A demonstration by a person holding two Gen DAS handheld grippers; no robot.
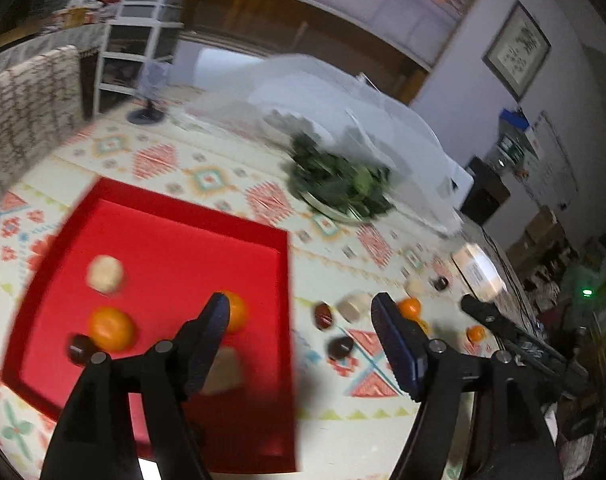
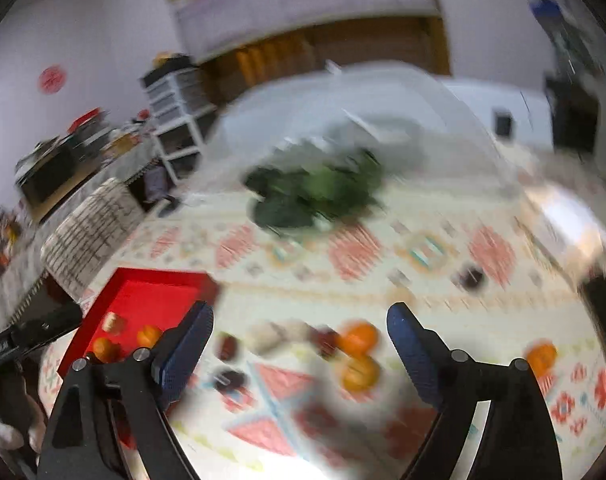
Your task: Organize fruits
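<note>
A red tray (image 1: pixel 175 208) lies on the patterned tablecloth at the left. It holds two oranges (image 1: pixel 112 328), a pale round fruit (image 1: pixel 105 274), a dark fruit (image 1: pixel 79 349) and a pale piece. My left gripper (image 1: pixel 299 312) is open and empty above the tray's right edge. More oranges (image 2: pixel 359 338), dark fruits (image 2: pixel 228 347) and pale pieces (image 2: pixel 275 334) lie loose on the cloth. My right gripper (image 2: pixel 299 324) is open and empty above them. The tray also shows in the right wrist view (image 2: pixel 143 292). The right gripper shows in the left wrist view (image 1: pixel 503 328).
A plate of green leaves (image 1: pixel 339 184) stands at the back under a clear mesh cover (image 1: pixel 343 92). A white box (image 1: pixel 479 270) lies near the table's right edge. A patterned chair (image 1: pixel 27 108) stands at the left. Both views are blurred.
</note>
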